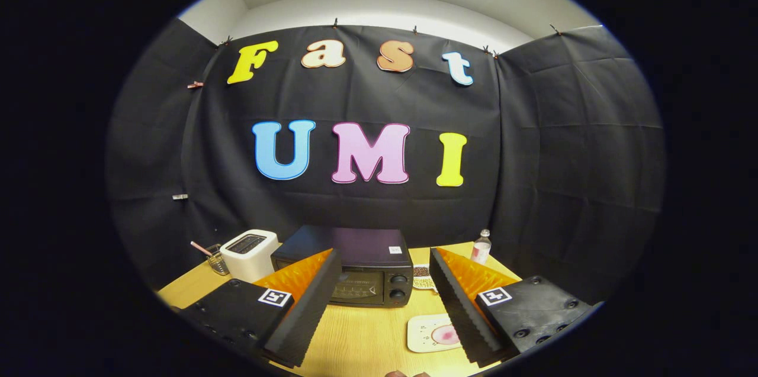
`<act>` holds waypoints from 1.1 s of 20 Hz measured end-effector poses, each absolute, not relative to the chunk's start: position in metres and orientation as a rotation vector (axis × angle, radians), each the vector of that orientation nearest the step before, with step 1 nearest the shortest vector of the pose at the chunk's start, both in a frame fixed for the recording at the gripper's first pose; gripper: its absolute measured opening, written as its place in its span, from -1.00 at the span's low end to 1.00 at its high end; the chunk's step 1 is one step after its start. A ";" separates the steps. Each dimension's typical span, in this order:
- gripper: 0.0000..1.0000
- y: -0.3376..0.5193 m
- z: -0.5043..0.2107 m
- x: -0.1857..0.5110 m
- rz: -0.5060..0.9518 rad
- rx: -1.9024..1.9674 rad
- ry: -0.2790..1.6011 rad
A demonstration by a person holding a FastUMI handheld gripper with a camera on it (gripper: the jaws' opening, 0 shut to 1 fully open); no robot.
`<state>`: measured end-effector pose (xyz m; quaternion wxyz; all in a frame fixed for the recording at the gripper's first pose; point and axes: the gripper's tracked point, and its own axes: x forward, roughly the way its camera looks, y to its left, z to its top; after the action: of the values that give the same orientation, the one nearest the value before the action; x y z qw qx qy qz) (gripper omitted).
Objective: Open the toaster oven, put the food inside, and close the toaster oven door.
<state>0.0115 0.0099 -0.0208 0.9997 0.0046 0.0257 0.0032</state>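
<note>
One toaster oven (361,267), black, box-shaped, stands on the wooden table (367,335) beyond the claw (385,312), seen between its two fingers and slightly toward the left one; its glass door is shut and upright, two round knobs sit stacked at the door's right side, and a small white sticker marks the top panel. One white plate (429,332) carrying a pinkish round food item (445,335) lies on the table ahead of the claw, just beside the right finger's inner face, which overlaps its edge. Claw: spread wide, fingers (308,306) well apart, black ridged pads with orange backing, holding nothing and touching nothing that can be seen. One white pop-up toaster (250,254) stands to the left of the oven, beyond the left finger, with a wire holder (218,263) and pink-tipped stick further left. One clear bottle (481,247) stands beyond the right finger, near the wall. One small patterned packet (421,276) lies just right of the oven.
</note>
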 end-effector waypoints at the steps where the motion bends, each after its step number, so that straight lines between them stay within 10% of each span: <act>1: 0.97 0.012 -0.024 0.015 0.007 0.010 0.064; 22: 0.98 0.122 -0.160 0.190 0.026 0.003 0.279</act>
<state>0.1897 0.1224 -0.1597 0.9902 0.0015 0.1388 0.0131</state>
